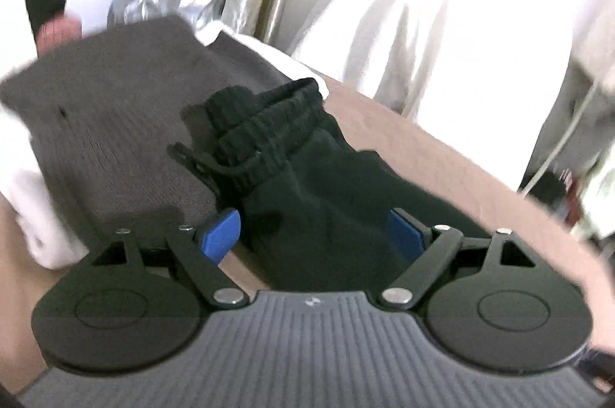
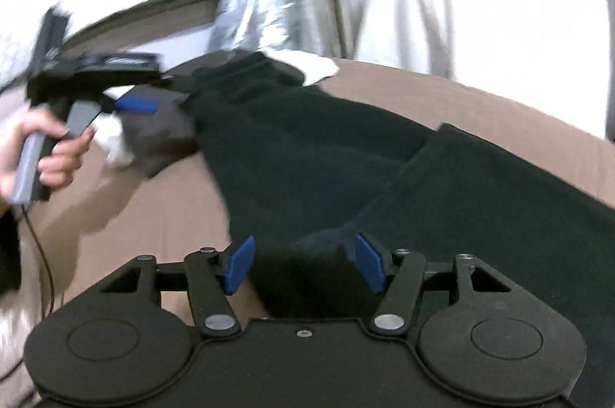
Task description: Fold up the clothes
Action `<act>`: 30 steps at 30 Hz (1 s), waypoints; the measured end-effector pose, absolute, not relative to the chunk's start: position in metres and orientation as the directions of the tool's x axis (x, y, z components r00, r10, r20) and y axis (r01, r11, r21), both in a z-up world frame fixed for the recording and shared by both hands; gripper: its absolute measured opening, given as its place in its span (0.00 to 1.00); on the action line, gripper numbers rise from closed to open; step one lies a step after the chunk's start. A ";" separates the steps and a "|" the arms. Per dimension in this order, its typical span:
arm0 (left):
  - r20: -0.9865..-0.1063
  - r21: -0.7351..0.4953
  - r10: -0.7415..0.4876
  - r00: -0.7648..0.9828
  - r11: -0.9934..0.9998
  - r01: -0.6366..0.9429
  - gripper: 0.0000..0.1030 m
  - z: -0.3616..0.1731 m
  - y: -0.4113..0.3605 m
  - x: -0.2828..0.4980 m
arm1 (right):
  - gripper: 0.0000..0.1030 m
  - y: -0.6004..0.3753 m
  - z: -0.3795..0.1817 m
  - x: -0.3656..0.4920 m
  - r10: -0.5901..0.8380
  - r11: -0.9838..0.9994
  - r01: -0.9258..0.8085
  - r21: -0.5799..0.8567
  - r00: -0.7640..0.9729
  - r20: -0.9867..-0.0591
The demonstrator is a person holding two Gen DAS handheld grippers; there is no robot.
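We work a pair of black sweatpants (image 2: 307,154) stretched across a brown table (image 2: 442,100), with each end inside one of our tools. The left gripper (image 1: 313,235) sits at the ribbed waistband (image 1: 265,123), its blue pads (image 1: 221,235) standing apart with the dark cloth bunched between them; the cloth does not fill the gap, so the jaws read as spread, not clamped. The right gripper (image 2: 303,263) straddles the leg end of the sweatpants, its own blue pads (image 2: 240,263) likewise apart, with fabric heaped in the opening and nothing pinched that we can confirm.

Beyond the waistband, a folded grey garment (image 1: 115,123) lies on white cloth (image 1: 34,200), touching the sweatpants at the waist end. Pale curtains (image 1: 442,4) hang behind the table.

We judge the sweatpants to be a thick, soft knit: light enough to lift by a pinch, limp enough to sag and drag wherever it is not held. Nothing about it is fragile or slick, and the fleece should grip the rubbery pads well. The two legs (image 2: 480,185) lie side by side away from the waistband and could slide apart if only one layer is caught. The waistband, firmer for its elastic and drawstring (image 1: 234,169), looks the best hold at that end; at the other, the bite should take both legs together near the hem so the fold carries over evenly.
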State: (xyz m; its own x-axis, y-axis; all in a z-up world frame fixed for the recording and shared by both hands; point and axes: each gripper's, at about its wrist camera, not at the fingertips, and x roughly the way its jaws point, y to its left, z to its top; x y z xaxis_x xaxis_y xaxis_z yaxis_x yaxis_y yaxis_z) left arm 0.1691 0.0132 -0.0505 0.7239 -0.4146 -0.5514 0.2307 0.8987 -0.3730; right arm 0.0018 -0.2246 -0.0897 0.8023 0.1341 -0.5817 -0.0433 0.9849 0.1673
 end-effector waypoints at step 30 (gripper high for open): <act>-0.455 -0.192 -0.237 0.858 0.967 0.165 0.24 -0.070 -0.056 0.217 | 0.86 -0.233 -0.130 0.007 0.255 0.925 -0.013 0.381 0.763 -0.594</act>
State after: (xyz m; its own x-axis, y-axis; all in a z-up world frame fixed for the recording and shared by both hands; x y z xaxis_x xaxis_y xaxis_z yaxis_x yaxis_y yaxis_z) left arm 0.2172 -0.0563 -0.0702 0.8582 -0.2370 -0.4554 0.1652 0.9674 -0.1920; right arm 0.0071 -0.2329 -0.1303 0.7628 0.2554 -0.5940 -0.0131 0.9246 0.3806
